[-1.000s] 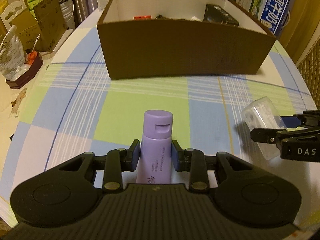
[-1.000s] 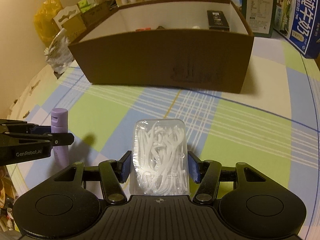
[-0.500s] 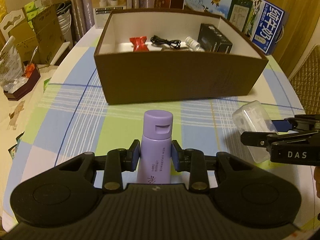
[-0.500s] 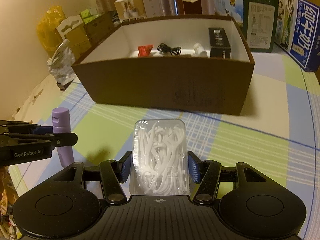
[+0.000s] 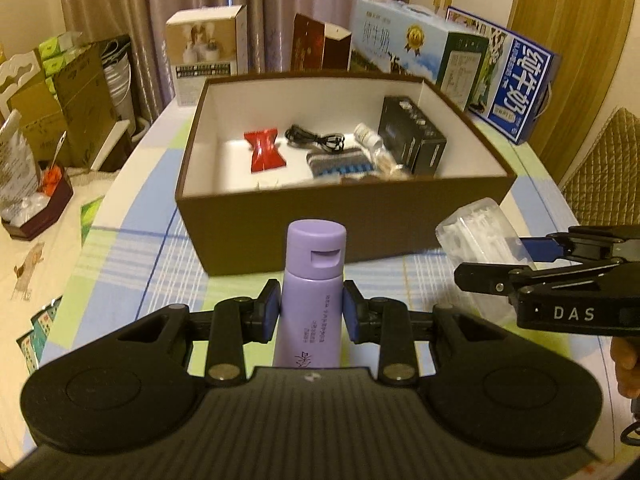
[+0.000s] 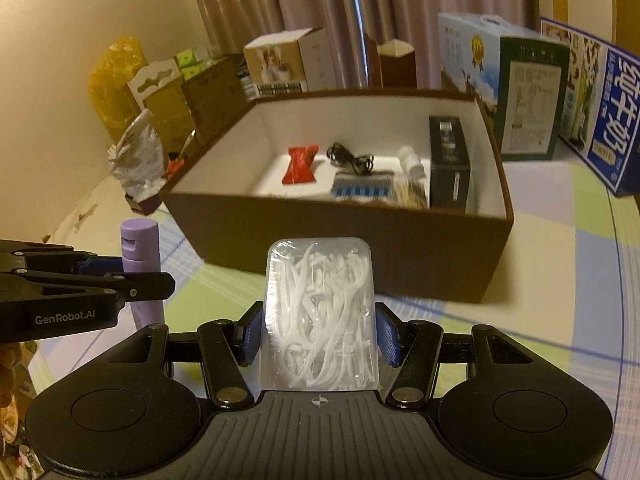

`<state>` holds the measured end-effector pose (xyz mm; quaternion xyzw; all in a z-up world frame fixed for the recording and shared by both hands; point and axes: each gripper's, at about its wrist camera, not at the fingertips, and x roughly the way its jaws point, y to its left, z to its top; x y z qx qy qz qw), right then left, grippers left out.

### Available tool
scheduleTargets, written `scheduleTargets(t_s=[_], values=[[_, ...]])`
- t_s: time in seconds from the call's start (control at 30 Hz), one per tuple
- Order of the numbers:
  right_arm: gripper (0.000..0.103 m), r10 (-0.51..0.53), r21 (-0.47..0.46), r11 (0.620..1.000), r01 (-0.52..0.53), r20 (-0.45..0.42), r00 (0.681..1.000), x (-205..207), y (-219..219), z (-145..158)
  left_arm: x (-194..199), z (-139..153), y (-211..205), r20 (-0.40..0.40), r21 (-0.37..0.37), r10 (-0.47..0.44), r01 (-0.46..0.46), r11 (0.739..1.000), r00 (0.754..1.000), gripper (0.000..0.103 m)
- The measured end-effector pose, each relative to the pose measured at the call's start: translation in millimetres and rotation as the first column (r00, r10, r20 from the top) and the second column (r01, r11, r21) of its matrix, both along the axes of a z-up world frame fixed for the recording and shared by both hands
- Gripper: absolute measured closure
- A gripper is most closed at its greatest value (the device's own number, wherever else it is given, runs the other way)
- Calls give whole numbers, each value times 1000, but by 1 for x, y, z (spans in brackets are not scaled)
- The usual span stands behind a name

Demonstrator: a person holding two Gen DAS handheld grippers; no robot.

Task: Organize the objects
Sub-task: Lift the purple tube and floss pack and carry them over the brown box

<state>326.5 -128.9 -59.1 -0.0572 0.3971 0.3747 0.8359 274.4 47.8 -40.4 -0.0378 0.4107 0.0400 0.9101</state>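
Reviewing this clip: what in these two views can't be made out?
- Lower end of the purple plastic bottle: left wrist view, hidden by the left gripper body.
- Near floor of the brown cardboard box: both views, behind its front wall.
- Print on the small black carton: blurred, too small.

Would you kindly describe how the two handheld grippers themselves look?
Both are matte black plastic with ribbed bodies, round side discs and blue finger pads. The left gripper reads "GenRobot.AI" along its side; the right gripper reads "DAS". No sleeves or cables are clearly visible.
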Motion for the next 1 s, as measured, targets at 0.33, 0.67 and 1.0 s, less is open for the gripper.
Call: scheduleTargets(t_s=[0.33, 0.67, 1.0], values=[[49, 12, 27, 1000, -13, 56, 998, 17, 10, 22, 21, 22, 2, 55, 17, -24, 23, 1000, 998, 75], [49, 12, 63, 998, -17, 88, 996, 37, 23, 41, 43, 42, 5, 108, 39, -53, 49, 998, 993, 75], [49, -13, 91, 996, 2, 117, 993, 66, 36, 52, 72, 57, 14, 157, 55, -55, 47, 997, 986, 75]])
